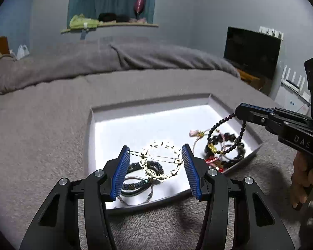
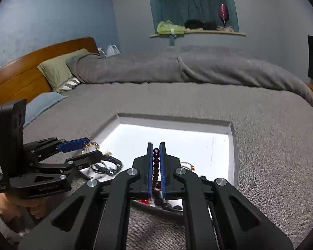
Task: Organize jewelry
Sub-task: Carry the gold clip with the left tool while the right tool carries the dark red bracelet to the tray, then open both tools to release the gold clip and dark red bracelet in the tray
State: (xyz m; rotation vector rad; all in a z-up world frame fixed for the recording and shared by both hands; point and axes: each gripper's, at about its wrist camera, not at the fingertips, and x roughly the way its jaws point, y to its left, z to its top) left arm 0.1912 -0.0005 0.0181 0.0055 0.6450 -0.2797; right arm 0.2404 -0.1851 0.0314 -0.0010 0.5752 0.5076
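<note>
We see a shallow white tray (image 1: 200, 102) lying on the grey bed (image 1: 41, 125), with the jewelry gathered toward its near edge. Our left hand-held gripper (image 1: 155, 156) stands with its blue-padded fingers spread wide apart, and a thin metal hair clip (image 1: 156, 157) spans the gap between the pads together with a gold chain bracelet (image 1: 162, 162); we cannot tell whether the pads actually press on the clip. Beneath it in the near left corner of the tray lie dark beaded bangles (image 1: 135, 179).

Our right hand-held gripper (image 2: 156, 156) is clamped tight on a strand of dark red beads (image 2: 156, 160), which runs up between its two pads. In the left wrist view that dark red bead strand (image 1: 225, 133) hangs as a loop from the gripper tip over a pile of black bead bracelets (image 1: 227, 145) in the tray's right corner.
</note>
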